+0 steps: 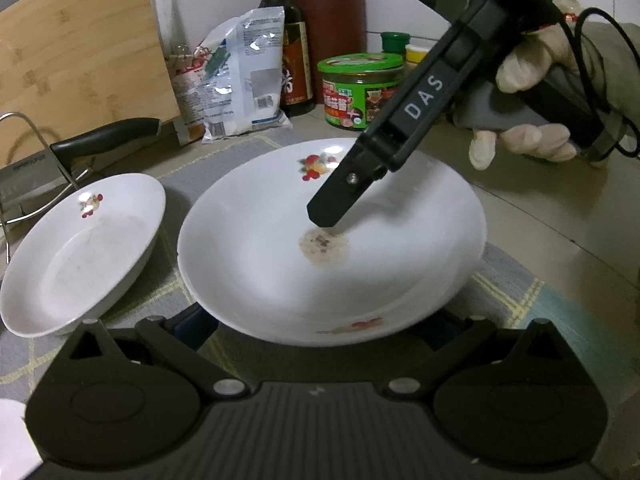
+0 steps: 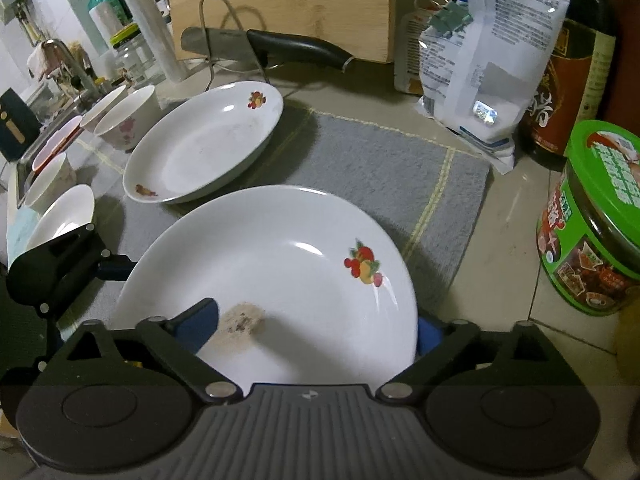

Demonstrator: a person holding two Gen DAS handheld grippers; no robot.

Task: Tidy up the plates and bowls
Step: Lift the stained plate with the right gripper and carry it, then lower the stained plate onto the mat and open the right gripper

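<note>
A white plate with a fruit print and a brown stain (image 1: 280, 240) (image 2: 288, 264) lies on the grey mat, with a second rim (image 1: 360, 328) showing just under it. My right gripper (image 2: 314, 330) (image 1: 332, 212) stands open at that plate: one blue pad (image 2: 200, 324) hangs over the stain, the other (image 2: 428, 336) sits outside the rim. My left gripper (image 1: 314, 330) (image 2: 60, 272) is spread wide, its pads low beneath the plate's near rim. A second fruit-print plate (image 1: 80, 256) (image 2: 204, 148) lies tilted to the left. Several bowls (image 2: 128, 120) stand further left.
A knife (image 2: 240, 46) rests on a wire rack before a bamboo cutting board (image 2: 280, 0). White bags (image 2: 480, 60), a dark sauce bottle (image 2: 568, 80) and a green-lidded jar (image 2: 592, 220) line the back and right. A gloved hand (image 1: 532, 68) holds the right gripper.
</note>
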